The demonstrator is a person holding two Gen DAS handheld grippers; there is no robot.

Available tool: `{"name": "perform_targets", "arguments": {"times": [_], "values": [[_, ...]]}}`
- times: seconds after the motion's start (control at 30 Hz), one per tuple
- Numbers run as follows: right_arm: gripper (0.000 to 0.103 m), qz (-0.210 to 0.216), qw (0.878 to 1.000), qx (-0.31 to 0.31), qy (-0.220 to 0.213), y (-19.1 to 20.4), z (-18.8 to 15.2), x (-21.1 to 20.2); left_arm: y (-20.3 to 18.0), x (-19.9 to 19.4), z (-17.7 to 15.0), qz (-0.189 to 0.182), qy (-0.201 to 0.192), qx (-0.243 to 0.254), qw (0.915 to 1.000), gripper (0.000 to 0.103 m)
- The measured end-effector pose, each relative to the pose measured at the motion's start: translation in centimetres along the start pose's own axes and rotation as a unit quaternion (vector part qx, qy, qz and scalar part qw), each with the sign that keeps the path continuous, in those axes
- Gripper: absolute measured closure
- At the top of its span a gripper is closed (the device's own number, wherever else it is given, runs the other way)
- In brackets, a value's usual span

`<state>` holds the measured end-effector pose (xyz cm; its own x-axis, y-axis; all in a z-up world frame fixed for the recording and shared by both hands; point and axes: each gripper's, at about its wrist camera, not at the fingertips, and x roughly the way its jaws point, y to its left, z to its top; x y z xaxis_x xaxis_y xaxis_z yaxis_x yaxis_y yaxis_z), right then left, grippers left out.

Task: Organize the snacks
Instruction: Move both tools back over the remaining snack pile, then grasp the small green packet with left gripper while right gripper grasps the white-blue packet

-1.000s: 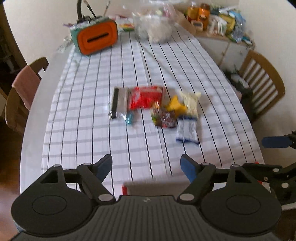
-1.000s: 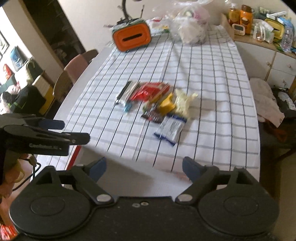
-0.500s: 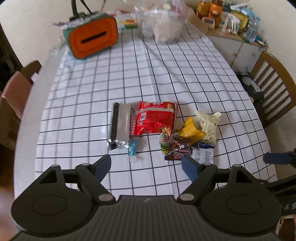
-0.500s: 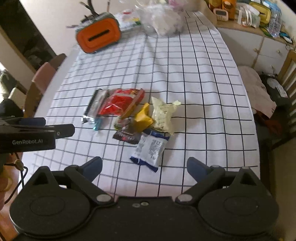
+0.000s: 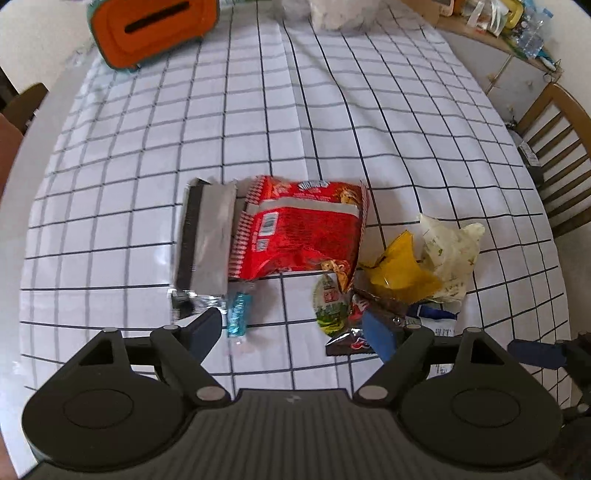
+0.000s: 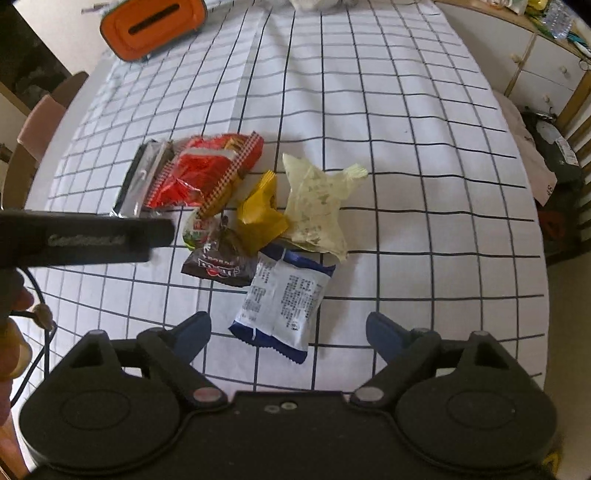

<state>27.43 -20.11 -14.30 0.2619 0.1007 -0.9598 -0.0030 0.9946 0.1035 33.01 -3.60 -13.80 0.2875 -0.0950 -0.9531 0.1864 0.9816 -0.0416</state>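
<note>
Both claws have come down much closer to the snacks than they were a moment ago, and the far end of the tabletop [image 5: 332, 122] has slid almost out of sight. The left claw [image 5: 295, 325] is wide open and holds nothing; it hangs just over the near edge of the pile, with the little blue candy [image 5: 236, 314] and the small green packet [image 5: 328, 302] between its fingers. The right claw [image 6: 288, 332] is wide open and empty too, and the white and blue packet [image 6: 284, 295] lies right in front of it, between its fingers. The snacks sit in one messy bunch in the middle of the checked cloth: a silver packet [image 5: 205, 240] beside the big red bag [image 5: 299, 225], then the yellow wrapper [image 5: 400, 269], the pale bag [image 5: 452, 251] and the dark brown packet [image 6: 221, 267], some lying on top of each other. Nothing has been picked up yet, so the sorting has not really begun. It looks like each claw is getting ready to grab the snack nearest to it. The orange box [image 5: 151, 29] stands far off at the back.
</note>
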Motion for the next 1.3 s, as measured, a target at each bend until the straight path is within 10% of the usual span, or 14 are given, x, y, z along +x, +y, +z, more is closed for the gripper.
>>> {"name": "perform_targets", "arguments": {"times": [0.37,1.0,1.3], "values": [[0.022,-0.02,0.999,0.001,0.041,0.7,1.4,3.5,0.1,3.3,1.3,-0.014,0.025,-0.024,0.9993,0.022],[0.05,-0.027,0.999,-0.004,0.045,1.6,1.1,5.4,-1.4,5.8,1.6,-0.015,0.031,-0.018,0.9992,0.075],[0.06,-0.014,1.0,-0.002,0.028,1.0,0.3,4.7,-0.5,5.3,1.1,-0.03,0.024,-0.034,0.9987,0.082]]}}
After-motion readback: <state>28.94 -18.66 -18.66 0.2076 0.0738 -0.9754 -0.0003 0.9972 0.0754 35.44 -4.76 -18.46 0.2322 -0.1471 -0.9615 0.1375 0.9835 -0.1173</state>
